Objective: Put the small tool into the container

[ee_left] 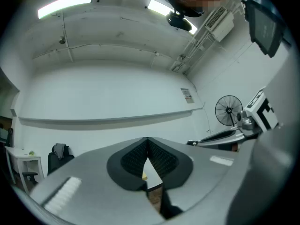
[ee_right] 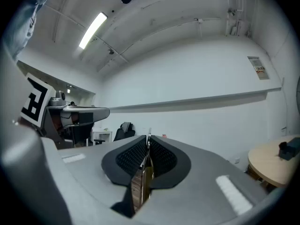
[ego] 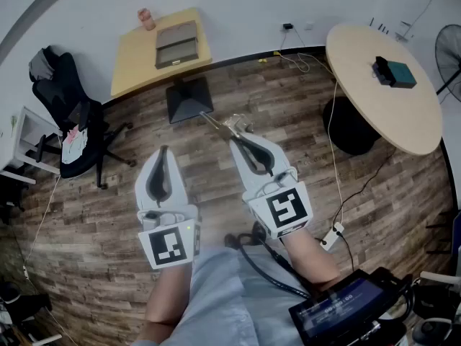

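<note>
I judge the step in hand to be the carry to the drop. To do it well I should bring the tool's free end right over the container's mouth, tip it down inside, and only then ease my hold. Letting go short of the rim would send it to the floor.

My right gripper (ee_right: 148, 142) is clenched on the small tool (ego: 220, 124). A thin strip of metal stands edge-on between the ribbed pads, with only a sliver of gap on either side of it. I hold it near one end, so most of its length sticks out past the tips. A long thin piece held that way could swivel, so I want a smooth, level move and no jerks.

My left gripper (ee_left: 147, 142) is closed with its tips meeting and nothing between the pads. It hangs beside the right one, apart from it, and it has no part in this step.

Ahead, the dark container (ego: 189, 101) seems to stand on the wooden floor (ego: 288, 99), just in front of the yellow counter (ego: 133, 60). From my head view the tool's far end points at its near corner. How high above it I am, I cannot tell.
</note>
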### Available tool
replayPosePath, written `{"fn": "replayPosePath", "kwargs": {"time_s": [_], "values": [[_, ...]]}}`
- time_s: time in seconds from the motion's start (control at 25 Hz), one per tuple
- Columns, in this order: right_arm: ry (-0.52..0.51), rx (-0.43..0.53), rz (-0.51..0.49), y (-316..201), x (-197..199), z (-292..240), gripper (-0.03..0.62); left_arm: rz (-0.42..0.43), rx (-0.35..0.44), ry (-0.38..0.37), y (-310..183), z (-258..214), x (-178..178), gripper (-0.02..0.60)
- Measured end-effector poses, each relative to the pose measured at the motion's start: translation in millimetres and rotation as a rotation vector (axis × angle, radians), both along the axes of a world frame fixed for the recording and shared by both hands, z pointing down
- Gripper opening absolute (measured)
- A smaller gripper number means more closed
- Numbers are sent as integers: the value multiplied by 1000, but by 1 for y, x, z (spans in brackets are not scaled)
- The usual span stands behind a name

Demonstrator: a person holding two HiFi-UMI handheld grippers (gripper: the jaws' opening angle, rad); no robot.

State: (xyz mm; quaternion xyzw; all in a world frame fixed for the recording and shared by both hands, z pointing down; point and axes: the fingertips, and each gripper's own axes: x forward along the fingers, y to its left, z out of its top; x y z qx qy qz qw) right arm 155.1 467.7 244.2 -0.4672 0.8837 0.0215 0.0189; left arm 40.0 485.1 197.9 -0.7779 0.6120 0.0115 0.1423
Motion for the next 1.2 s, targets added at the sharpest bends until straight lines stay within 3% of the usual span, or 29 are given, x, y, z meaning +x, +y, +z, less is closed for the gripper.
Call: {"fn": "replayPosePath", "kwargs": {"time_s": [0.68,0.96,1.2], "values": [[-33,-54,4,-22,61,25,28,-44,-82,-2,-13,24,41,9],[-7,-112,12,-62,52,50,28,-92,-131,30,-43,47,15,9],[21,-153,-32,-119,-4,71,28,-120,-165,75,-104,67,-34,9]]}}
